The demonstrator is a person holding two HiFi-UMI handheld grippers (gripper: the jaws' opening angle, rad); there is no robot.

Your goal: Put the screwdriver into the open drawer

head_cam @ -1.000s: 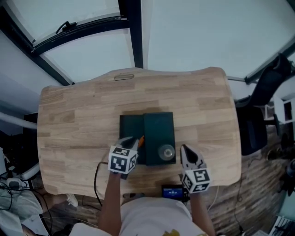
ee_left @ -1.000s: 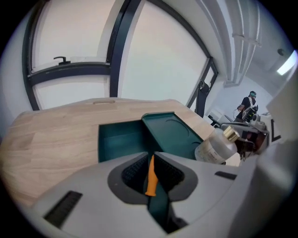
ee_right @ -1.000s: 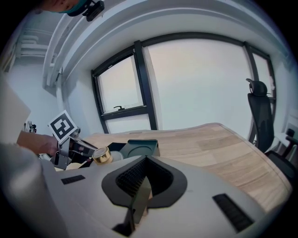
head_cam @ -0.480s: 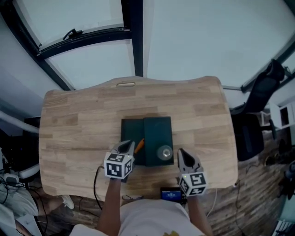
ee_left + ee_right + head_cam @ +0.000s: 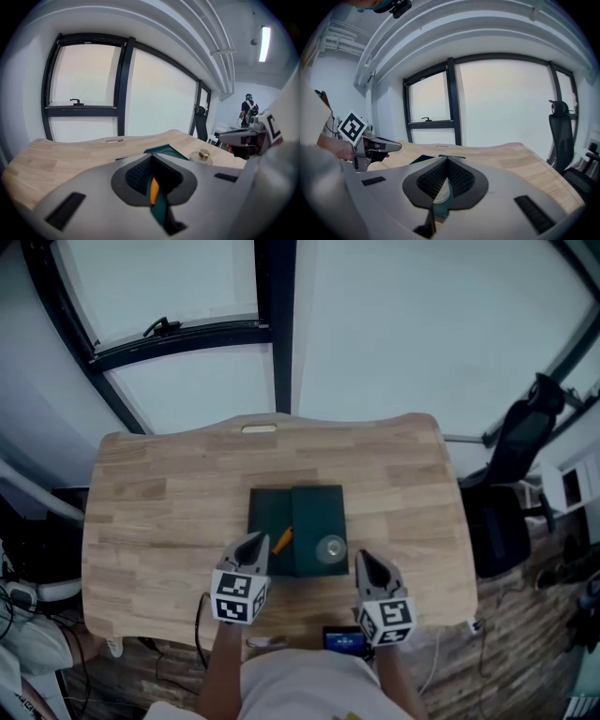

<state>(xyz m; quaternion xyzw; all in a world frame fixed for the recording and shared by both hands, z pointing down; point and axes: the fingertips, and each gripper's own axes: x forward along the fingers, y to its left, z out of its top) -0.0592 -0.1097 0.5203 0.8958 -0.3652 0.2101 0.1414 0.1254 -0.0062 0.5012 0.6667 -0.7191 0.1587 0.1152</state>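
A dark green box (image 5: 319, 521) sits mid-table with its drawer (image 5: 267, 521) open on the left side. The orange-handled screwdriver (image 5: 281, 540) lies in that drawer. My left gripper (image 5: 251, 542) hovers at the drawer's near end, jaws shut and empty; in the left gripper view (image 5: 152, 161) a strip of the orange handle (image 5: 153, 190) shows below through the slit. My right gripper (image 5: 361, 561) hangs near the box's front right corner, jaws together with nothing held (image 5: 447, 161). The left gripper (image 5: 382, 146) also shows in the right gripper view.
A round piece with a brass knob (image 5: 330, 549) rests on the box top. The wooden table (image 5: 159, 512) ends close to my body, where a small dark device (image 5: 342, 641) and a cable (image 5: 200, 601) lie. An office chair (image 5: 520, 442) stands at the right.
Both grippers have lifted and drawn back toward me. The left one has come away from the drawer with shut jaws, and the screwdriver stays in the drawer.
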